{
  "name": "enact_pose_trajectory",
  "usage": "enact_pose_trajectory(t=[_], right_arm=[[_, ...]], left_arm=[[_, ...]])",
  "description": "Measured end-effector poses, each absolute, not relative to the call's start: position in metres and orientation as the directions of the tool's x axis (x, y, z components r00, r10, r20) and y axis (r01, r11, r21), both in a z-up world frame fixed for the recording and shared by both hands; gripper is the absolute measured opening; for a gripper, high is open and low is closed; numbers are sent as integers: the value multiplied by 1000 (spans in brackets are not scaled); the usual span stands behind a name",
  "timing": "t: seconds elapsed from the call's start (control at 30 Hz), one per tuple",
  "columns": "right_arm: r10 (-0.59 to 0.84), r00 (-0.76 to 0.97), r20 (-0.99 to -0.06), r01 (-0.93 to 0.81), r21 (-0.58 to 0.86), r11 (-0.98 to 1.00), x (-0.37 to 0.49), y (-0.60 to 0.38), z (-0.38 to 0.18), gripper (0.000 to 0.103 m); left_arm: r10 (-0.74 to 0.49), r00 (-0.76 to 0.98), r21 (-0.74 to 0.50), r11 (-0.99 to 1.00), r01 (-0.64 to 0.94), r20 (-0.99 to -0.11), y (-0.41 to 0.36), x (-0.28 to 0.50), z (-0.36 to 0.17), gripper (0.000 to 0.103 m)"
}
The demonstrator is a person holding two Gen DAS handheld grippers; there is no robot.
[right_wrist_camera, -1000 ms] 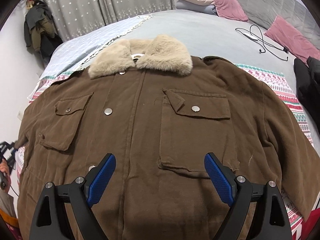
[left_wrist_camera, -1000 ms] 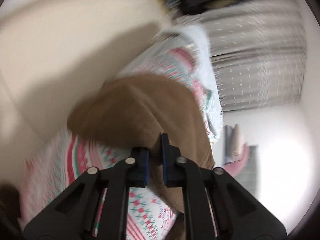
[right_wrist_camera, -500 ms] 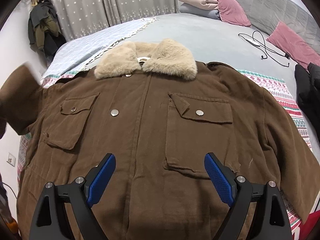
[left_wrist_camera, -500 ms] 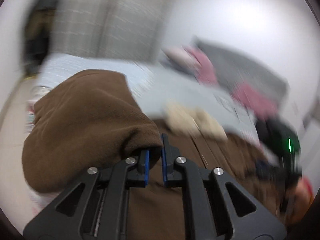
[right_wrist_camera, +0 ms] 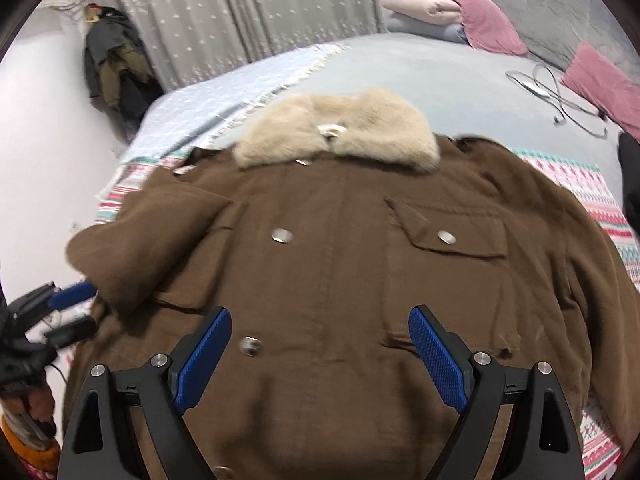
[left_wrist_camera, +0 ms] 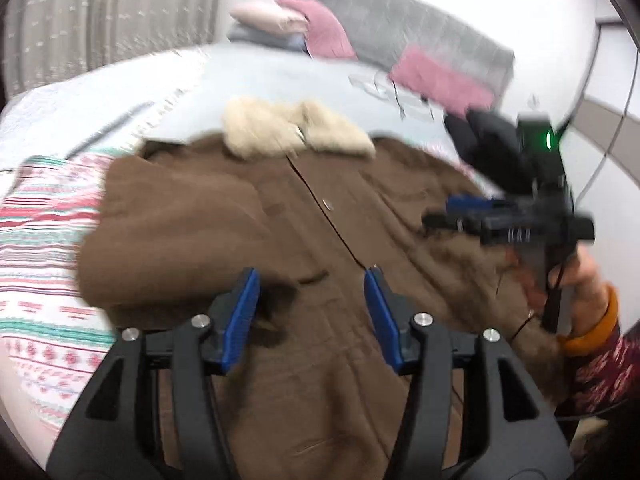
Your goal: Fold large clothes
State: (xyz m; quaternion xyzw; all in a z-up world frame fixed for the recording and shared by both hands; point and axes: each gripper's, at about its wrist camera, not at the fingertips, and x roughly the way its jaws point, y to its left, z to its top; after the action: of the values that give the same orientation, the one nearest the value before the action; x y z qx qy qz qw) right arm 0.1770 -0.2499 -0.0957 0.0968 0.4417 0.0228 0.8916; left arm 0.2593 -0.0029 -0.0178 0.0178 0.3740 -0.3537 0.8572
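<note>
Jacket, brown with a cream fur collar, lies front-up across the near end of the bed, on a patterned red, white and green blanket that shows at both its sides. Grey curtains hang behind the bed's far edge, pink pillows sit by the grey headboard, a cable trails near them, and dark clothes hang on the wall to the left. Silver snaps and a flap pocket show on the jacket's front. One sleeve is folded in over the chest on the left side, where half a second ago it was held up in the air. The left tongs, then clamped on that sleeve, now stand wide apart and hold nothing, just above the lower front. The right tongs hover spread wide and empty over the hem, as before.
</note>
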Motion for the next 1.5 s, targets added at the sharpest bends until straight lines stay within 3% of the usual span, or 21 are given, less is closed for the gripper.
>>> enact_pose_trajectory(t=[0.07, 0.27, 0.4, 0.53, 0.6, 0.63, 0.67, 0.77, 1.0, 1.1, 1.2, 1.3, 1.37, 1.5], right_arm=[[148, 613, -776, -14, 176, 984, 178, -229, -89, 91], [176, 584, -792, -188, 79, 979, 198, -143, -82, 91], [173, 569, -804, -290, 1, 957, 212, -85, -92, 91], [145, 594, -792, -326, -72, 942, 226, -55, -106, 90], [125, 602, -788, -323, -97, 941, 234, -52, -114, 69], [140, 594, -792, -332, -82, 940, 236, -52, -117, 34], [165, 577, -800, -335, -48, 941, 240, -55, -119, 19], [221, 582, -783, -282, 61, 957, 243, -79, -110, 15], [276, 685, -674, -112, 277, 954, 229, -166, -69, 15], [328, 678, -658, -6, 441, 897, 227, -223, -82, 16], [300, 666, -683, 109, 488, 866, 215, -271, -102, 17], [310, 676, -669, 203, 573, 794, 196, -321, -122, 32], [317, 691, -649, 252, 628, 736, 187, -347, -130, 50], [332, 706, -625, 270, 671, 690, 188, -365, -134, 58]], left_arm=[[-575, 536, -247, 789, 562, -618, 19, 268, -10, 72], [-502, 641, -371, 864, 340, -580, 86, 290, -9, 73], [-390, 684, -344, 915, 212, -616, 99, 300, -19, 80], [-365, 656, -352, 922, 158, -661, 102, 307, -34, 81], [-374, 635, -367, 918, 150, -676, 101, 310, -39, 81], [-381, 630, -371, 916, 155, -677, 102, 309, -39, 81], [-387, 626, -373, 913, 162, -677, 102, 306, -39, 81], [-406, 621, -365, 909, 200, -670, 95, 303, -38, 81], [-433, 643, -349, 900, 263, -632, 76, 293, -34, 81], [-457, 635, -344, 889, 303, -622, 65, 290, -34, 81], [-438, 635, -299, 899, 321, -636, 53, 289, -37, 81], [-409, 632, -262, 911, 317, -658, 45, 291, -43, 78], [-400, 632, -260, 916, 307, -663, 44, 293, -47, 76], [-384, 641, -266, 923, 277, -665, 49, 296, -51, 64]])
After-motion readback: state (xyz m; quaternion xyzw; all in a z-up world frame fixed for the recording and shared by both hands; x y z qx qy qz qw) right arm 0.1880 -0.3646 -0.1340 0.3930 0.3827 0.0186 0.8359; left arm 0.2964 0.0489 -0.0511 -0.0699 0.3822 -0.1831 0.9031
